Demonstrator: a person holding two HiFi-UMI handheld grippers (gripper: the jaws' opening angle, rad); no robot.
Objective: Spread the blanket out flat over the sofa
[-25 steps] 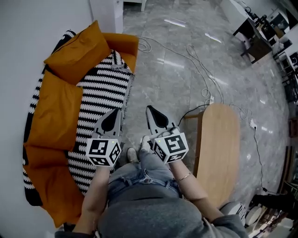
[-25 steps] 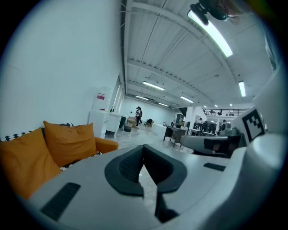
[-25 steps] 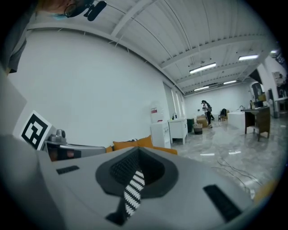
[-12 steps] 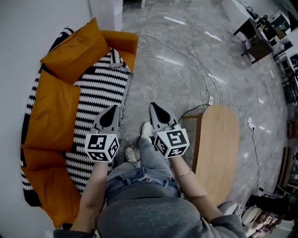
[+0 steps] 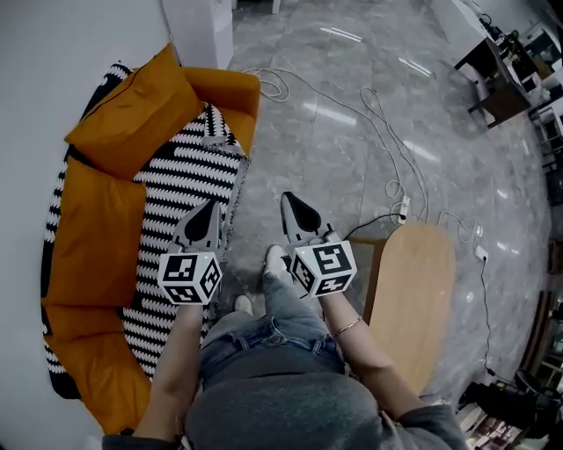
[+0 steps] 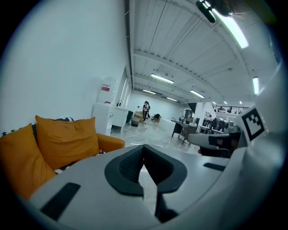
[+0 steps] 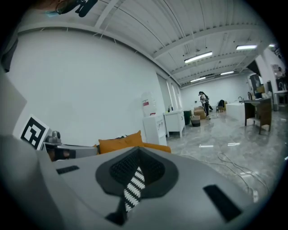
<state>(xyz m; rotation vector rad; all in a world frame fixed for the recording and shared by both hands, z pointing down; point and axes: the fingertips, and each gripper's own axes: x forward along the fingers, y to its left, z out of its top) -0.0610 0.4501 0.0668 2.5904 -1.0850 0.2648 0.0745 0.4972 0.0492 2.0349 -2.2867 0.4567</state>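
Note:
A black-and-white striped blanket [image 5: 189, 176] lies over the seat and back of the orange sofa [image 5: 92, 220], partly under two orange cushions [image 5: 132, 110]. My left gripper [image 5: 204, 211] hangs over the blanket's front edge, jaws together and holding nothing. The right gripper [image 5: 292, 204] is over the bare floor beside it, also shut and empty. In the left gripper view the gripper [image 6: 144, 150] points past the sofa [image 6: 108, 143] down the hall. In the right gripper view a strip of the blanket [image 7: 134, 188] shows through the slit behind the gripper [image 7: 136, 155].
An oval wooden table [image 5: 413, 299] stands close on the right. White cables [image 5: 387, 149] trail over the grey floor ahead. A white cabinet [image 5: 198, 26] stands past the sofa's far end. The person's shoe [image 5: 277, 259] is below the grippers. Dark desks [image 5: 510, 79] line the far right.
The person has stepped forward along the sofa's front, carrying both shut grippers with them. The wooden table has slid back in the head view.

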